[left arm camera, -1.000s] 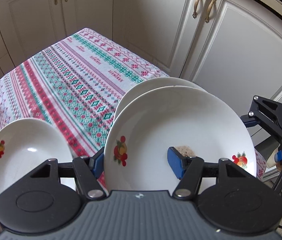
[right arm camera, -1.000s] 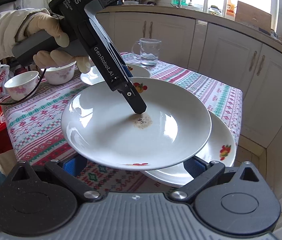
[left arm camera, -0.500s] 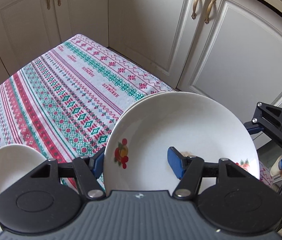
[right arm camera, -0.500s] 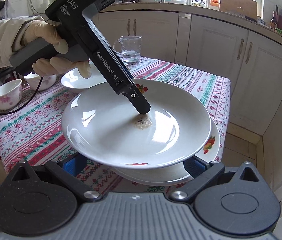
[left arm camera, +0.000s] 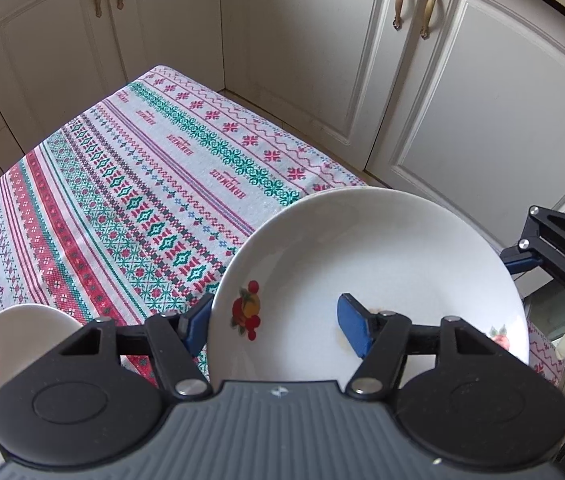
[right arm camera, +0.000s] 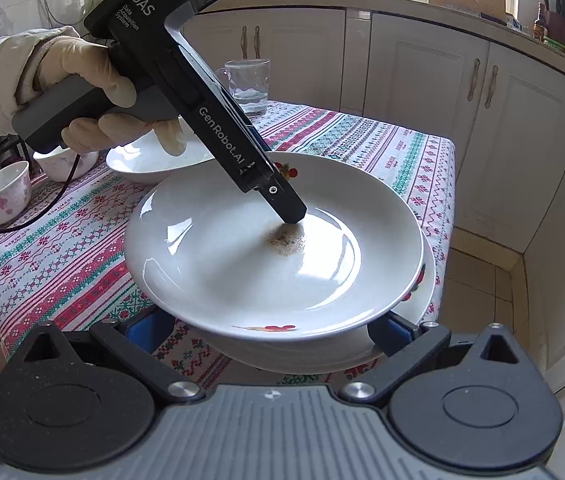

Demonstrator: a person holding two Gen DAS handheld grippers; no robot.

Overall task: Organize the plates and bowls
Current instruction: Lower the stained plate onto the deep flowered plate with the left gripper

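Left wrist view: your left tongs [left arm camera: 274, 320] clasp the rim of the stained plate [left arm camera: 382, 256], jaws just easing apart, one pad under and one on top. Right wrist view: that plate sits atop a second plate [right arm camera: 418, 320] at the bench [right arm camera: 82, 240] corner, while your right tongs [right arm camera: 270, 332] stand released around both.

White plate [left arm camera: 382, 256] with red-orange fruit motifs; tablecloth [left arm camera: 130, 184] striped red, green and white.
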